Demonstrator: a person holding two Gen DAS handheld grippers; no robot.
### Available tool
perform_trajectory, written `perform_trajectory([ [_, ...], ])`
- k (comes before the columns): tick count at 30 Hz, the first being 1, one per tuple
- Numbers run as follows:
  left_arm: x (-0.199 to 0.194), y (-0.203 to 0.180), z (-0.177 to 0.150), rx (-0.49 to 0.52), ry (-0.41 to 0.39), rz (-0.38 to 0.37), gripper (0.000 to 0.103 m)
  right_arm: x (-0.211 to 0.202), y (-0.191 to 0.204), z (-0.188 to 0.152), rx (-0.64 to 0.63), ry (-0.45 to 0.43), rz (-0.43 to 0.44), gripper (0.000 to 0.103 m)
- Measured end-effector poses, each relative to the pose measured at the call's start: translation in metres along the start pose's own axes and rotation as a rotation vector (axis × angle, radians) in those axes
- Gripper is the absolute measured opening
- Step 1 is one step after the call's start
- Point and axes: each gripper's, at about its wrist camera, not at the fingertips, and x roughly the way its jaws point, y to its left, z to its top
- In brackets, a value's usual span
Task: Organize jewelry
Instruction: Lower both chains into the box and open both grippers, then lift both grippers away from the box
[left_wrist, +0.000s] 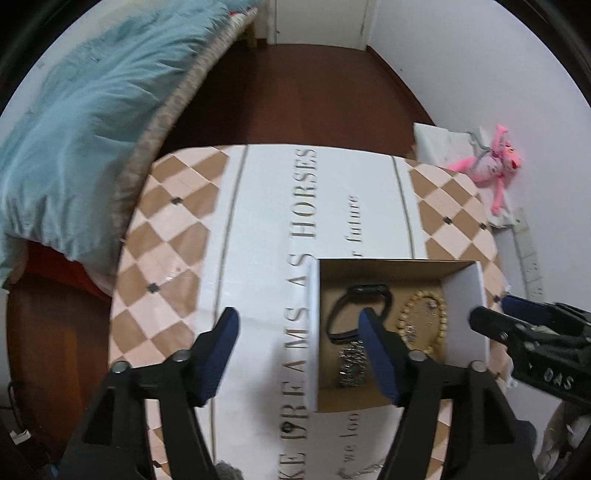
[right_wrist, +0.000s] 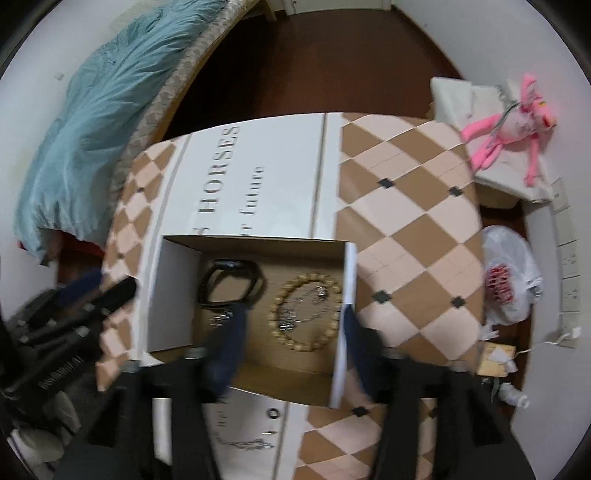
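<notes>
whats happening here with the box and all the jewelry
A person with two handheld grippers is sorting jewelry into a small cardboard box on a checkered table. A black band, a beaded bracelet and silver pieces already lie inside. Both grippers are open and empty over the box; a chain remains on the table.

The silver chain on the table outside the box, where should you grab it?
Grab the silver chain at its bunched middle, coming straight down from above. It lies flat and loose on the table in front of the box, so there is no edge to pinch from the side. The right tool looks nearest.
</notes>
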Motion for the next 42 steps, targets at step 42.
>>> perform_trajectory([
  [42, -0.163, -0.014, -0.089, 0.016, -0.303, 0.061, 0.096, -0.18, 0.037, -0.125, 0.07, -0.439, -0.208, 0.1],
])
